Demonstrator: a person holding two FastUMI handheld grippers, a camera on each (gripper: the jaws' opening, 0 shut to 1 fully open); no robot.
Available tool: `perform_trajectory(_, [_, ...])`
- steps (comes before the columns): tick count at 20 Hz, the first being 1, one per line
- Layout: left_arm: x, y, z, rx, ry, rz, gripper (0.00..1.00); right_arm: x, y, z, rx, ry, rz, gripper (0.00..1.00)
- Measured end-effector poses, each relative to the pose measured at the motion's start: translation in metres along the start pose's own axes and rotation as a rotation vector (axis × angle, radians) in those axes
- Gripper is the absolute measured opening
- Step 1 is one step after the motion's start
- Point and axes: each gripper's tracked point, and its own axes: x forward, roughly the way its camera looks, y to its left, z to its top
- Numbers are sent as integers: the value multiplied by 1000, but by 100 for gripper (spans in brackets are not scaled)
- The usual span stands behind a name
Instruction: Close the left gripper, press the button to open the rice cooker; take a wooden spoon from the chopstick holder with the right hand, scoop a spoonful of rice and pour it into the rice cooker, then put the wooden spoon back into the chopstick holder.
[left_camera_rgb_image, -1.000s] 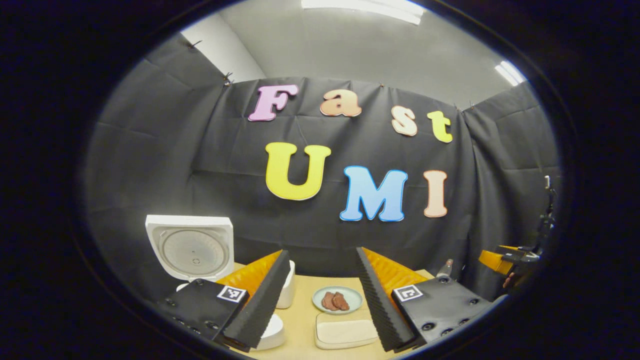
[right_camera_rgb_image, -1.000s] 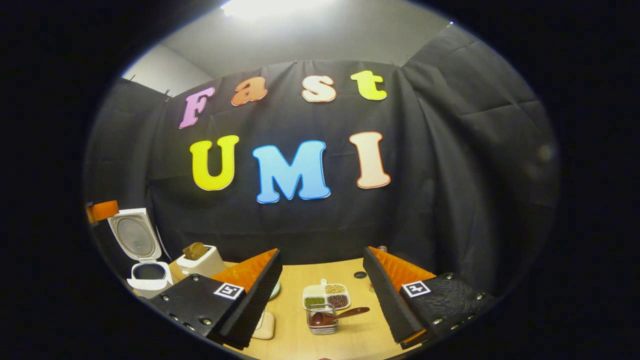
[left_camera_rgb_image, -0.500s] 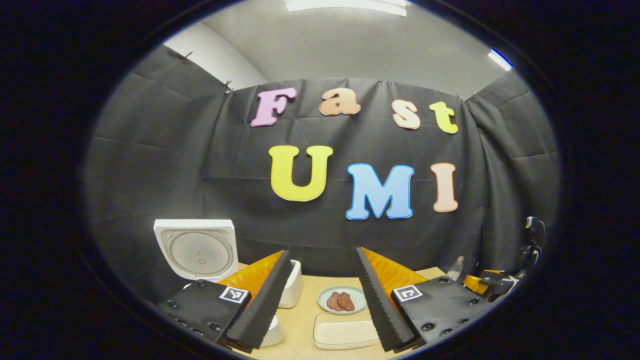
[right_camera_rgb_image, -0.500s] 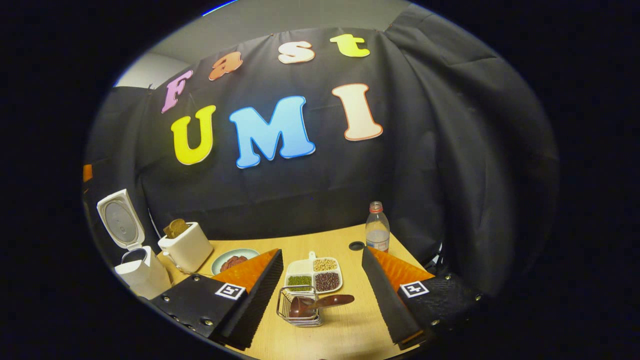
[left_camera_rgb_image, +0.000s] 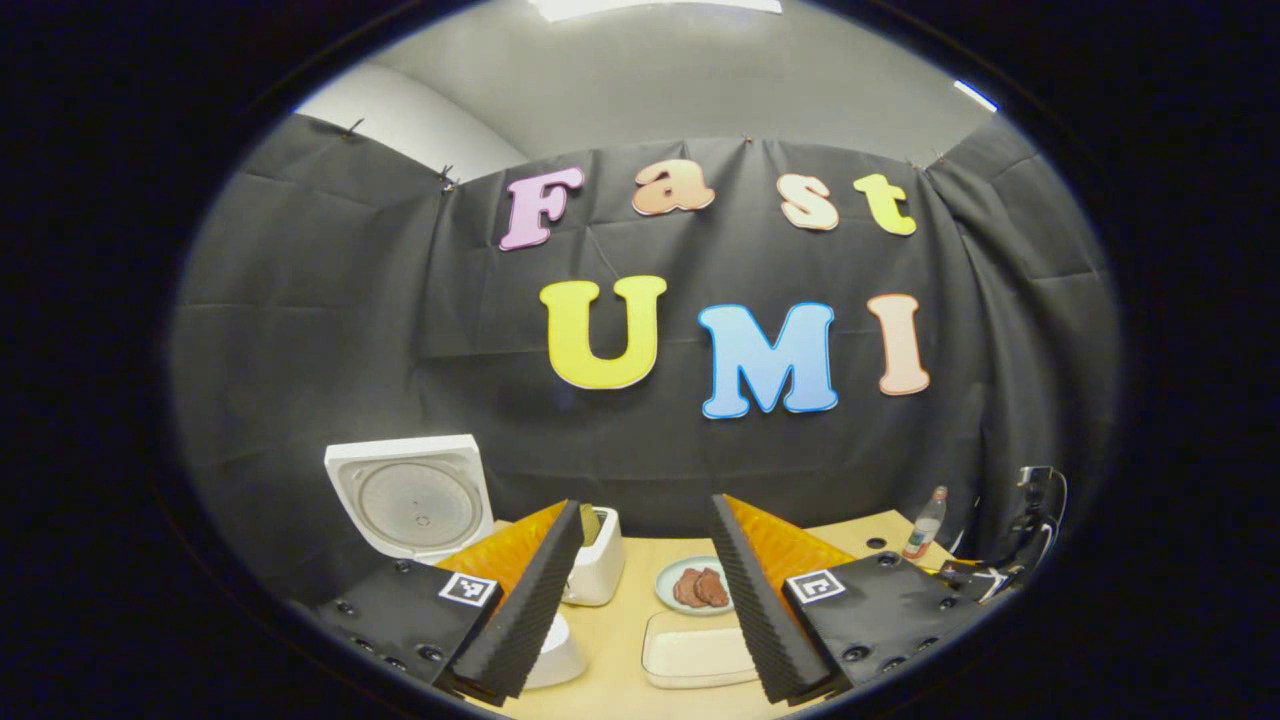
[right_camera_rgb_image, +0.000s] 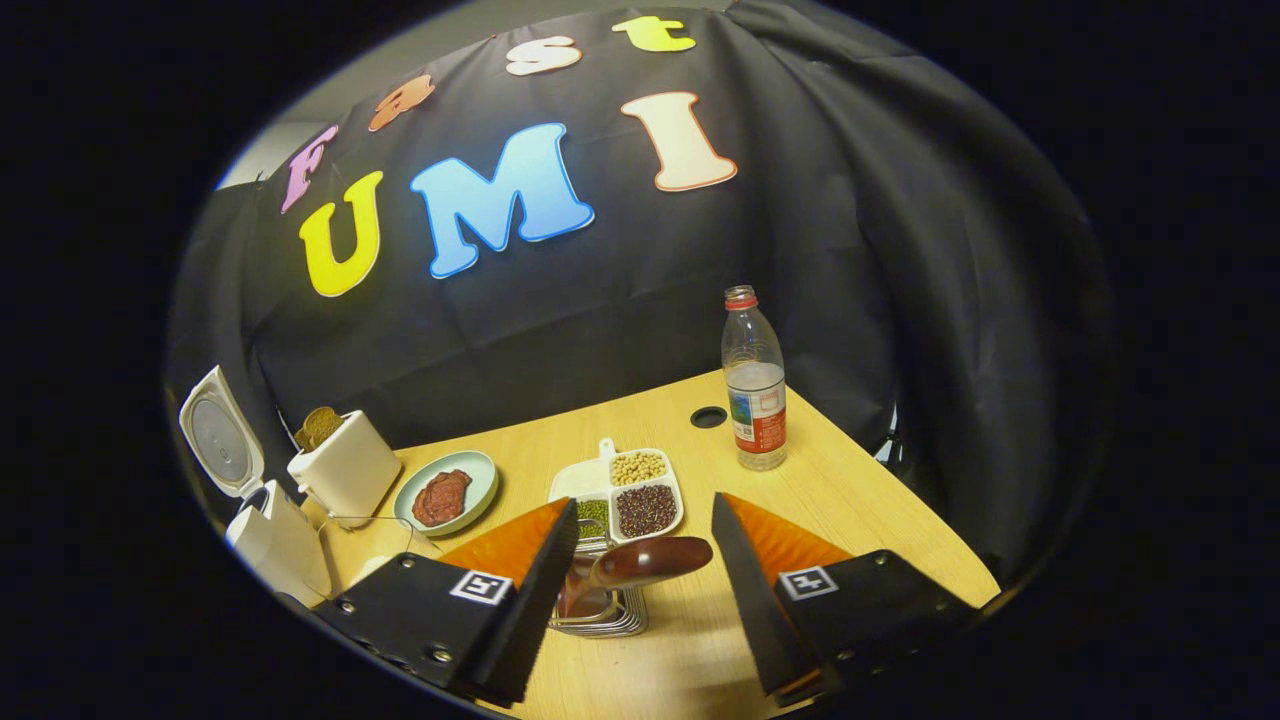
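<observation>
My right gripper (right_camera_rgb_image: 640, 575) hangs just above the wire chopstick holder (right_camera_rgb_image: 600, 610), fingers spread wide, with the wooden spoon (right_camera_rgb_image: 640, 562) lying across the holder's top between them, its handle untouched by either pad. Beyond it on the counter (right_camera_rgb_image: 850, 500) sit a divided dish of beans (right_camera_rgb_image: 625, 490), a plate of meat (right_camera_rgb_image: 445, 492), a toaster (right_camera_rgb_image: 345, 468) and a water bottle (right_camera_rgb_image: 755, 390) whose label is too small for me to read. The rice cooker (right_camera_rgb_image: 265, 535) stands at the far left with its lid up. My left gripper (left_camera_rgb_image: 640, 590) is also spread wide and holds nothing, facing the open rice cooker lid (left_camera_rgb_image: 412, 497); each finger mount carries a square coded marker.
</observation>
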Motion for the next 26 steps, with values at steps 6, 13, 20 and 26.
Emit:
perform_trajectory(6, [-7, 14, -15, -54, 45, 21, 91, 10, 41, 6, 19, 13, 142, 22])
perform_trajectory(13, [-20, 19, -5, -34, 4, 16, 91, -15, 70, 44, -73, -47, 140, 9])
perform_trajectory(20, [-24, 38, -6, -56, -30, 13, 96, -69, 161, 110, -136, -159, 343, 9])
perform_trajectory(26, [-31, 73, -20, -41, -24, 45, 94, -66, 251, 85, -224, -100, 522, 9])
